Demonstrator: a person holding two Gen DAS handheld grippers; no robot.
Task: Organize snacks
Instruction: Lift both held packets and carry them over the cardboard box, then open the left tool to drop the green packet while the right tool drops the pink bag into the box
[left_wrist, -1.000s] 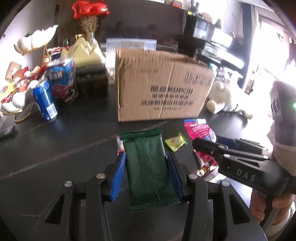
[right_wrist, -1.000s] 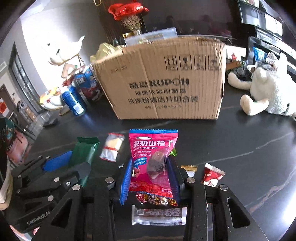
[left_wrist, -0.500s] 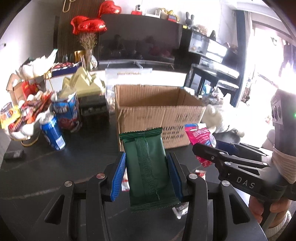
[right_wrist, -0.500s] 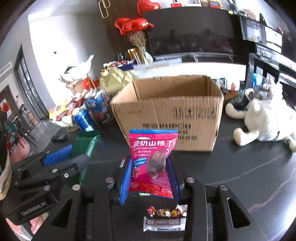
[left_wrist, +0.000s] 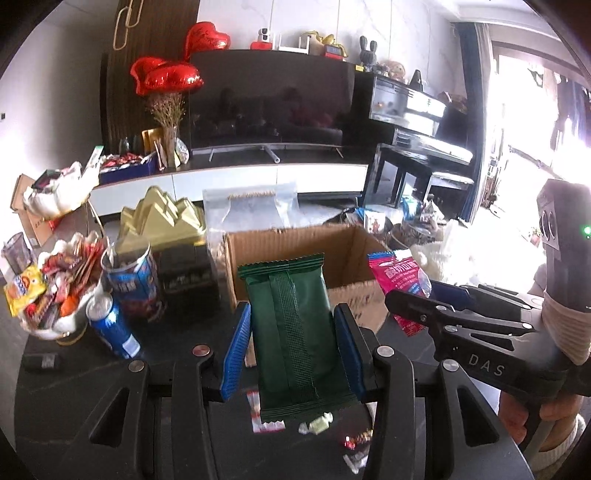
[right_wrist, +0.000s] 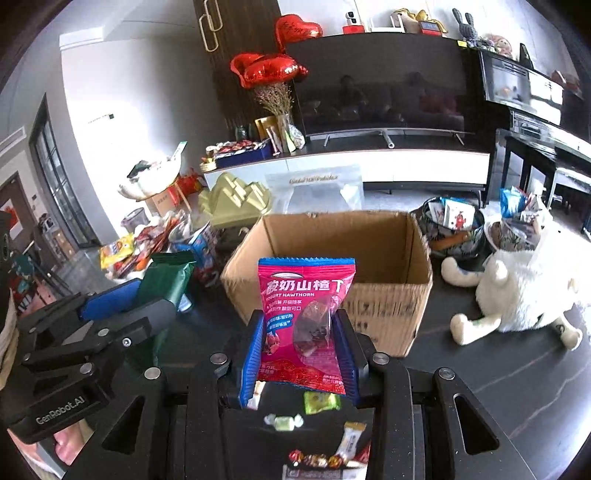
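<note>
Gripping a dark green pouch (left_wrist: 295, 332), left gripper (left_wrist: 293, 345); right gripper (right_wrist: 301, 356) clamps pink hawthorn bag (right_wrist: 304, 317). Open-topped cardboard box (right_wrist: 332, 269) just ahead of both, inside bare.

A home living room, seen from a dark stone-look table (right_wrist: 517, 373) crowded with snacks. Behind it a large flat television (right_wrist: 380, 88) stands on a long, low white cabinet (right_wrist: 406, 166), with red heart-shaped foil balloons (right_wrist: 266, 68) and a vase of dried flowers (right_wrist: 279, 110) at its left end and small ornaments along the top. A black upright piano (left_wrist: 417, 122) with its stool stands to the right near a bright window, and a white plush toy (right_wrist: 517, 288) lies on the table.
</note>
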